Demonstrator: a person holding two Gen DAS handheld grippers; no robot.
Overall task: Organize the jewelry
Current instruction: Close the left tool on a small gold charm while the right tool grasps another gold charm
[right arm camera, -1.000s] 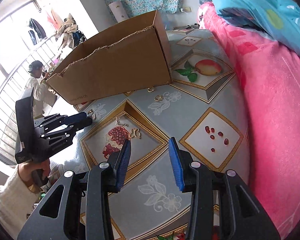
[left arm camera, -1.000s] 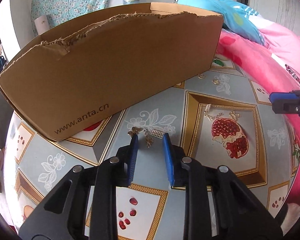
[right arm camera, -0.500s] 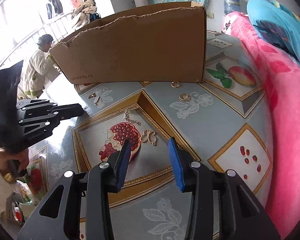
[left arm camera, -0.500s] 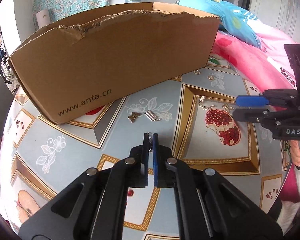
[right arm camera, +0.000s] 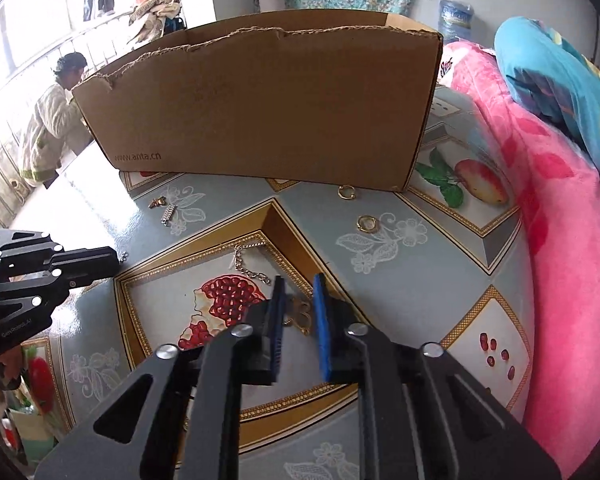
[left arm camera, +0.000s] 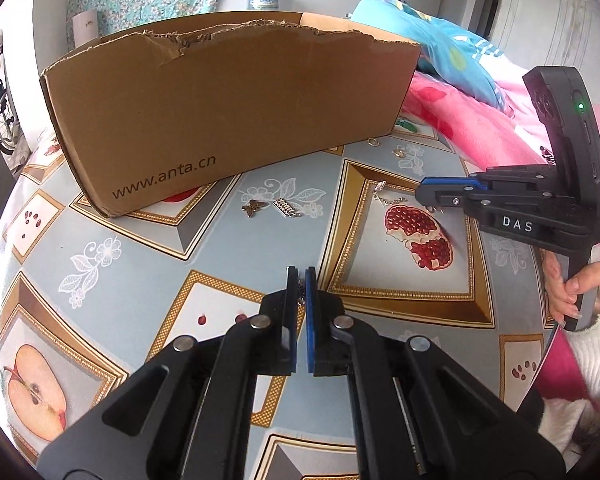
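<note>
Box (left arm camera: pixel 228 120) interior is hidden from both views; we only see its torn front wall. The left gripper (left arm camera: pixel 301 270) has its jaws clamped nearly together on a small chain bit (left arm camera: pixel 300 298). Most of it is buried between the pads, so we can't tell what piece it is. From the right view it is only a tiny dangle at that gripper's tip. The right gripper (right arm camera: pixel 299 280) jaws are closing on a gold pendant (right arm camera: pixel 300 314). It sits low between the pads, partly covered by them, and its shape is hard to read. One finger is blurred. The pendant lies on the table (left arm camera: pixel 140 272) at the edge of the pomegranate print. A silver chain (right arm camera: pixel 246 260) lies just beyond the jaws, apart from them. Two rings (right arm camera: pixel 346 192) lie further back, one just beside the box. A butterfly charm (left arm camera: pixel 254 208) and a silver bar charm (left arm camera: pixel 286 208) lie near the box front, well apart from both grippers. The right hand (left arm camera: pixel 580 292) is cut off at the frame edge.
</note>
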